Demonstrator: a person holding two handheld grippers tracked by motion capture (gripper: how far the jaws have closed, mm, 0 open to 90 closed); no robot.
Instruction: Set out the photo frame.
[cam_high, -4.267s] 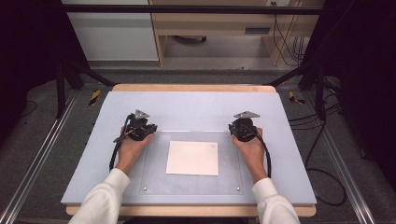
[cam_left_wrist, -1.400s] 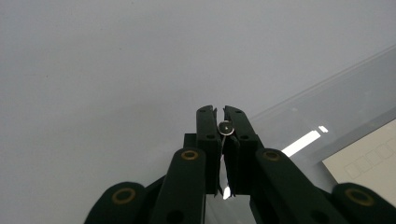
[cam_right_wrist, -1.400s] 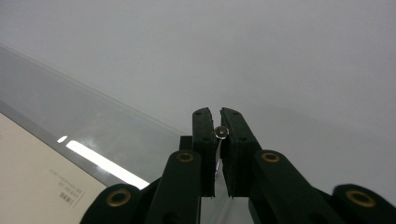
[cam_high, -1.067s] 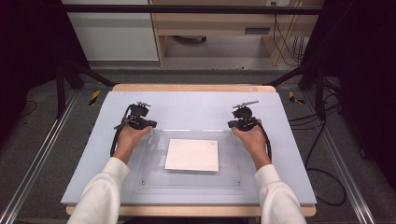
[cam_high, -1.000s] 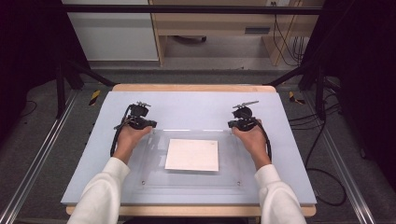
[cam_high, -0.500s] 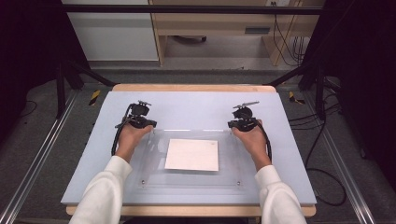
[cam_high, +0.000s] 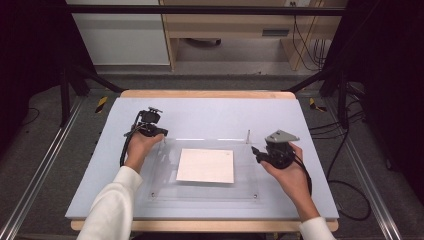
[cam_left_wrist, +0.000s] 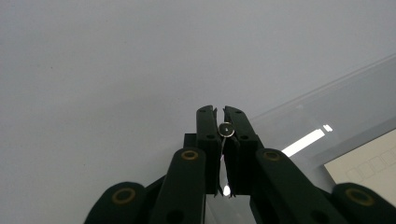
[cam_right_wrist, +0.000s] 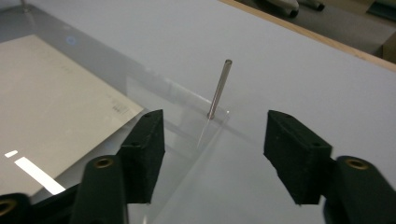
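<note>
Left tool (cam_left_wrist: 220, 122): clamped on a pin (cam_left_wrist: 226, 129). Right tool (cam_right_wrist: 214, 156): jaws just opened, empty, before an upright pin (cam_right_wrist: 218, 89), frame centre.

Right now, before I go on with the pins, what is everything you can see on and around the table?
Clear acrylic plate: one, transparent, mid-table.
White paper sheet: one, under the plate's middle.
Thin metal pin: one, silver, upright at a plate corner, ahead of the right tongs, apart from them.
Second metal pin: one, silver, clamped in the left tongs.
Pale blue table: one, wood-edged.
Left tongs: black, shut.
Right tongs: black, just been opening, nothing between.
</note>
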